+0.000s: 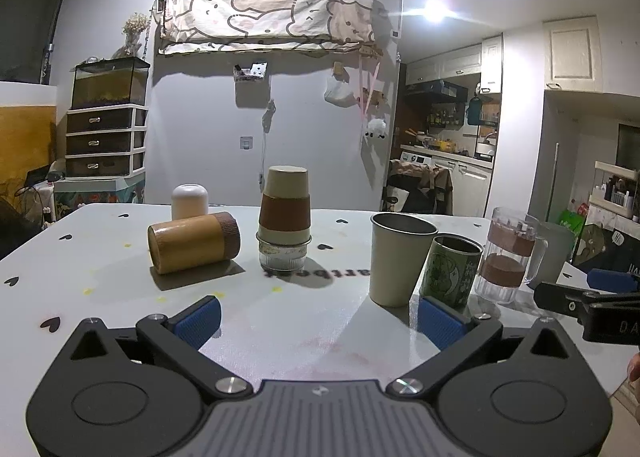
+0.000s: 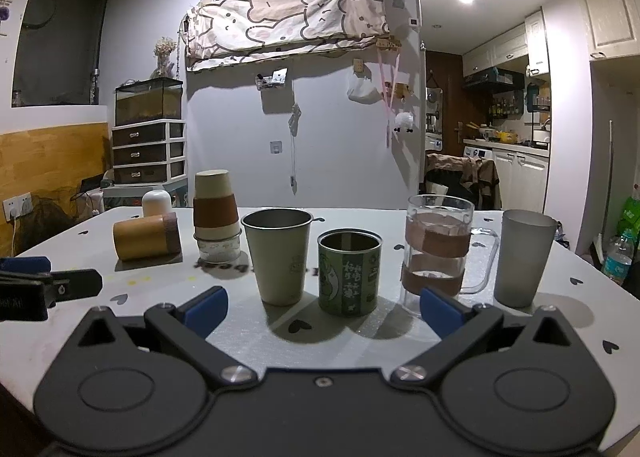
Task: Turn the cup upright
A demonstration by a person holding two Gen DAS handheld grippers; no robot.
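Observation:
A bamboo cup (image 1: 194,243) lies on its side at the table's left, also in the right wrist view (image 2: 146,237). An upside-down beige cup with a brown sleeve (image 1: 285,207) rests on a small upside-down glass cup (image 1: 283,253); the pair shows in the right wrist view (image 2: 215,205). A white cup (image 1: 190,201) stands upside down behind. My left gripper (image 1: 320,323) is open and empty, low over the near table. My right gripper (image 2: 322,315) is open and empty, in front of the upright cups.
Upright in a row: a metal cup (image 2: 278,255), a green tin (image 2: 349,273), a glass mug with brown bands (image 2: 438,249), a frosted grey cup (image 2: 524,257). The white table (image 1: 300,337) has heart marks. The table edge runs close on the right.

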